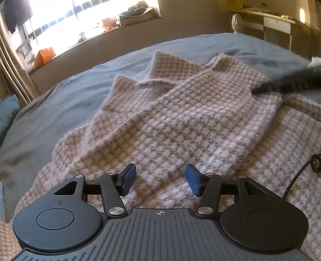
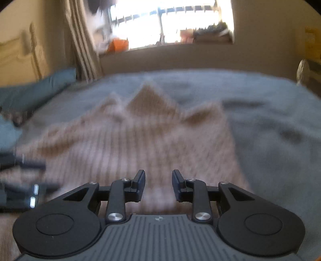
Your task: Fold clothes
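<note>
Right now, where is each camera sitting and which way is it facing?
Left wrist: on the left gripper, jaws open, angled down over the checked sweater on the grey bed, toward the window.
Right wrist: on the right gripper, jaws open on nothing, same heading, blurred.
Shared: sweater, bed, window; each glimpses the other gripper.

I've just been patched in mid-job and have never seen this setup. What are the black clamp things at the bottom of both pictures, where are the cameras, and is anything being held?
Each picture comes from a camera mounted on a hand-held gripper, looking forward along its two fingers. One view shows the left gripper, the other the right gripper. Both have their jaws apart with nothing between them, so nothing is held. Below them a checked pink and tan sweater, partly folded, lies on a bed with a grey blanket. The right view is blurred.
</note>
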### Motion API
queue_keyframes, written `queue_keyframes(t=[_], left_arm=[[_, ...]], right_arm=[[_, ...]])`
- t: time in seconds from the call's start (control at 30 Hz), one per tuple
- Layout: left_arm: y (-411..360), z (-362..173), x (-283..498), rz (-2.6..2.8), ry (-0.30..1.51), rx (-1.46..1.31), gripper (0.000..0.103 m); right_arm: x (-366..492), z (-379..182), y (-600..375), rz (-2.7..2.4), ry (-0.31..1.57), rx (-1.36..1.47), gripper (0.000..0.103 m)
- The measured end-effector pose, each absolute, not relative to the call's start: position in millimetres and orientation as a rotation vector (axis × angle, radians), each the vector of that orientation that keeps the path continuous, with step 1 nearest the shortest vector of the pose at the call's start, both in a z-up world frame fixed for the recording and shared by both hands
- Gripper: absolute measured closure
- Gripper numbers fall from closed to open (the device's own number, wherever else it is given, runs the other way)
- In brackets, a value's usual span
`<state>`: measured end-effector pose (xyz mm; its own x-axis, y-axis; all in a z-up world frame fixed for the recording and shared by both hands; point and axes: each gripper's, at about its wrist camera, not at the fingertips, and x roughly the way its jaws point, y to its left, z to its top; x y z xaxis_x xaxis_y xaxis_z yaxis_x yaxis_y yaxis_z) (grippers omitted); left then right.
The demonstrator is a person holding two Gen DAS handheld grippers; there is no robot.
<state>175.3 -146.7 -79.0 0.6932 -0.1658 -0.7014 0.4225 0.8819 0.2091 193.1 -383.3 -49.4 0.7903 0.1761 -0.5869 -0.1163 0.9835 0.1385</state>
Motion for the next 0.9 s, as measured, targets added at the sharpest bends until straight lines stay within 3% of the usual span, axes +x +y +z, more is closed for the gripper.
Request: queue_keyframes(t=[0.2,0.33,0.57,0.73,0.9], left_arm=[[-147.0,-81.1,174.6,-0.328,0.735,0.359,0.043],[-146.5,-83.5,175.6,-0.329,0.730,0.357,0.041],[-148.2,-82.0,179.2,-0.321,0.749,0.365,0.039],[-146.0,-80.6,182.0,-0.300,0.773,0.336,0.035],[-142.5,-74.9,189.7,-0.289,0.833,0.293,0.034]], right_arm=[[256.7,-72.7,-416.2,0.100,0.802,0.157,0.075],[285.4,-42.9,-413.9,0.052,0.739,0.108,0.074],[374.8,-73.7,-440.2,-0.028,0.832,0.219,0.075],[364.3,-58.3,-462.3,-0.066,0.786,0.321,0.073],[300.9,-25.3,-469.4,0.130,0.815,0.432,0.072]])
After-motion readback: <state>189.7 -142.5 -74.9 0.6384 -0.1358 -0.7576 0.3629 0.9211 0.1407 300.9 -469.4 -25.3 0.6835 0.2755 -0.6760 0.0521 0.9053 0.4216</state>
